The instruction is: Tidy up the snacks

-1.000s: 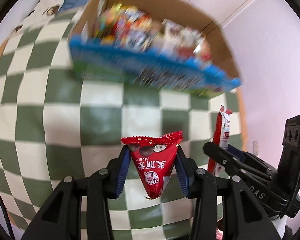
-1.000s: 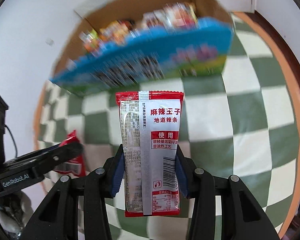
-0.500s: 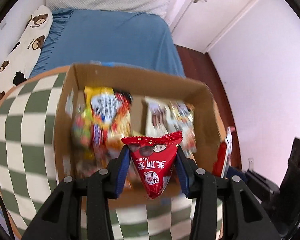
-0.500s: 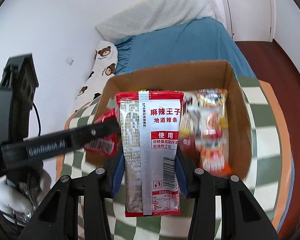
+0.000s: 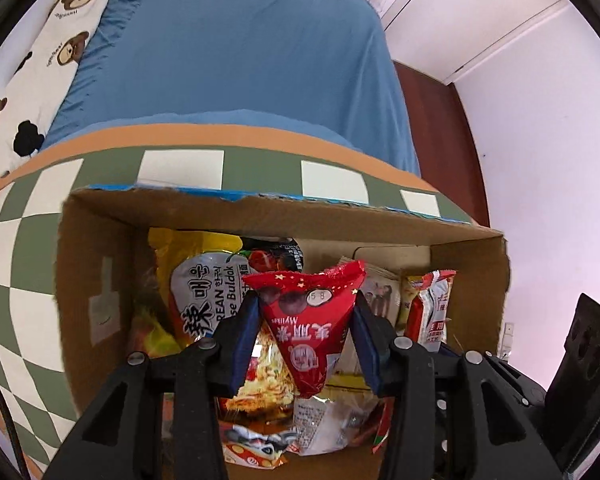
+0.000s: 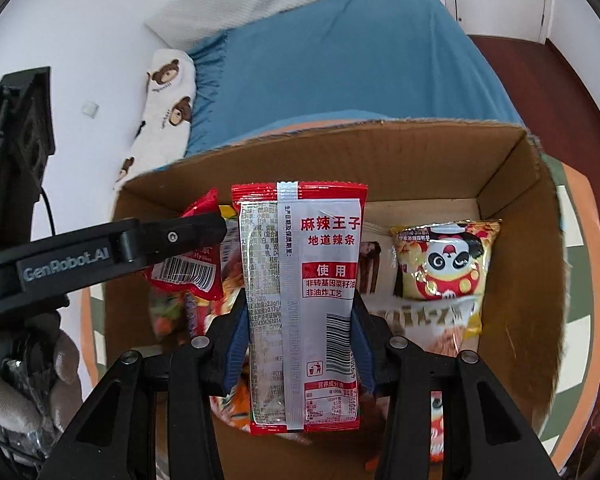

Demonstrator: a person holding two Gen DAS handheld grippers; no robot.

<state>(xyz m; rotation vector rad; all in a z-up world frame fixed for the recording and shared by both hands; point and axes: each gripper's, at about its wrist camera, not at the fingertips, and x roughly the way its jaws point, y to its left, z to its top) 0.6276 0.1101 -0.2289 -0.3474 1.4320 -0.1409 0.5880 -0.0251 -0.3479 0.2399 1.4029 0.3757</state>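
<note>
Cardboard box (image 5: 284, 216) lies open under both of your grippers, on a green-and-white checked table (image 5: 28, 240), with a blue bed (image 5: 236, 56) beyond its far wall.

Your left gripper (image 5: 306, 332) points steeply down into the box. Between its blue pads (image 5: 245, 336) sits a red triangular packet (image 5: 309, 320), wide end away from you and tip toward your wrist. The jaws are easing apart, yet both pads still meet the packet's slanting sides, so it hangs there. Just left of the left finger, inside the box, lies a silver noodle pack (image 5: 208, 296) with Korean lettering; under the fingers are more wrappers, too jumbled to name. Just right of the right finger you can see the red end of the other packet (image 5: 432, 312), and past it the black body of your right gripper.

Your right gripper (image 6: 298, 344) also points down over the box (image 6: 512, 184). Its pads (image 6: 236, 340) flank a long red-and-silver spicy strip packet (image 6: 300, 304), back seam facing the camera, standing upright along the fingers. These jaws are opening too, with the packet between them and the pads touching its edges. Left of the fingers, your left gripper's arm crosses in, bearing the red packet (image 6: 188, 276). Right of the fingers, on the box floor, rests a yellow panda snack bag (image 6: 444, 260), well apart from the pads.
</note>
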